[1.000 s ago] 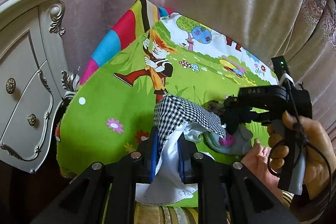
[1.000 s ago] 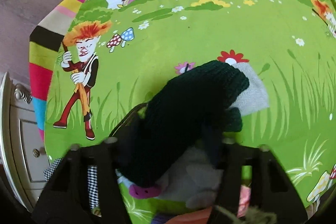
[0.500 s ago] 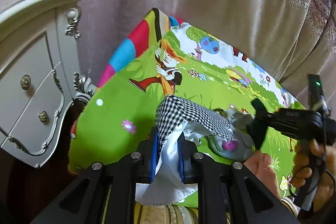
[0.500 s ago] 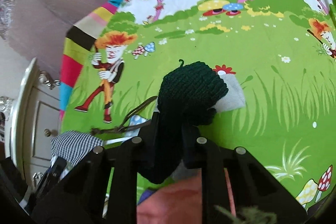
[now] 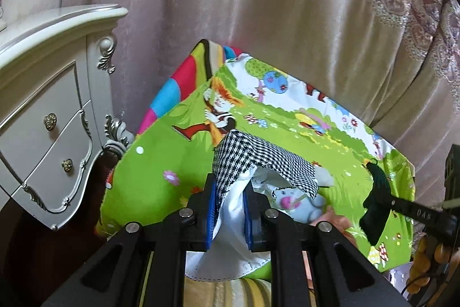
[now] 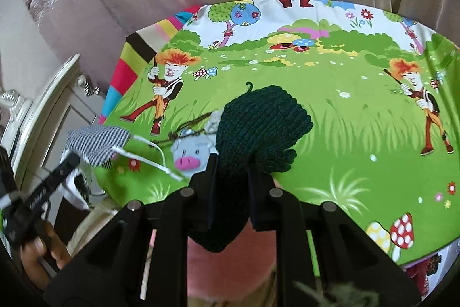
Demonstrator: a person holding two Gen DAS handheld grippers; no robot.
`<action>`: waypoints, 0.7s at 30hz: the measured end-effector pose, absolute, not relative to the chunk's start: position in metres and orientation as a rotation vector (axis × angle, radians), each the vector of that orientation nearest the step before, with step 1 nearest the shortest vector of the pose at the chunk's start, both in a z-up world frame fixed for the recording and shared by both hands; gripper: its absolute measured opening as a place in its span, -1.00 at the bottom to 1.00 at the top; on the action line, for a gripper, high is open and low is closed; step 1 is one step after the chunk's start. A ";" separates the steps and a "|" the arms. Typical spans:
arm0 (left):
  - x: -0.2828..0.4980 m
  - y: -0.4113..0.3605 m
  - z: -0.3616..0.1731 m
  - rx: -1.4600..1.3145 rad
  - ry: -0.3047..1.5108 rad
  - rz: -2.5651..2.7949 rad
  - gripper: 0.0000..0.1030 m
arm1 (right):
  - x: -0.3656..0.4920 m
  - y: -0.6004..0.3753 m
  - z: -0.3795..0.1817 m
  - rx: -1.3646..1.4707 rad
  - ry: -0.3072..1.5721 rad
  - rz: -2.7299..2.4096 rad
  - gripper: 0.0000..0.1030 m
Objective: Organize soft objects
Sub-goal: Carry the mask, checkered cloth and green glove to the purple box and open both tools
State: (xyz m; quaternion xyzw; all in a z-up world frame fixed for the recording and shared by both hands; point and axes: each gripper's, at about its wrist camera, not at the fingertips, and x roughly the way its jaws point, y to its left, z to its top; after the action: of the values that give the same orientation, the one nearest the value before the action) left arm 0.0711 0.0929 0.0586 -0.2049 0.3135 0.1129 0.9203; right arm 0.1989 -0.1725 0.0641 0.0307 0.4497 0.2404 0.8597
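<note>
My left gripper [image 5: 230, 200] is shut on a houndstooth face mask [image 5: 258, 163] with a white lining, held above the cartoon cloth [image 5: 172, 163]. The mask also shows in the right wrist view [image 6: 95, 141], its white ear loop dangling. My right gripper [image 6: 231, 171] is shut on a dark green knitted piece [image 6: 258, 120], lifted above the cloth; it shows at the right of the left wrist view [image 5: 376, 209]. A grey plush pig with a pink snout [image 6: 191, 153] lies on the cloth near the front edge, between the two grippers; it also shows in the left wrist view [image 5: 296, 199].
The green cartoon cloth [image 6: 345, 134] covers a raised surface against a pink-beige curtain [image 5: 258, 5]. A white carved dresser [image 5: 43, 105] stands at the left. A pink soft item [image 6: 230, 263] lies below my right gripper. Something red and patterned [image 6: 425, 269] shows at the lower right.
Both grippers have lifted and pulled back from the cloth with their items. The right gripper moved right, away from the pig, which now lies uncovered.
</note>
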 end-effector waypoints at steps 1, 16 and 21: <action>0.069 0.088 0.061 -0.415 0.638 0.223 -0.67 | 0.194 -0.175 0.065 0.056 0.939 0.505 -0.58; 0.057 0.000 0.088 -0.347 0.631 0.019 -0.67 | 0.124 -0.251 0.080 0.042 0.886 0.452 -0.58; 0.054 -0.039 0.095 -0.317 0.638 -0.066 -0.67 | 0.105 -0.289 0.082 0.061 0.870 0.401 -0.58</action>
State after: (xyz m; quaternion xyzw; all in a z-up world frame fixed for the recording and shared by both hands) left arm 0.0536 -0.0387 0.0945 -0.1552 0.3122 -0.0323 0.9367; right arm 0.1053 -0.2891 0.0818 0.0294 0.4187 0.1927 0.8870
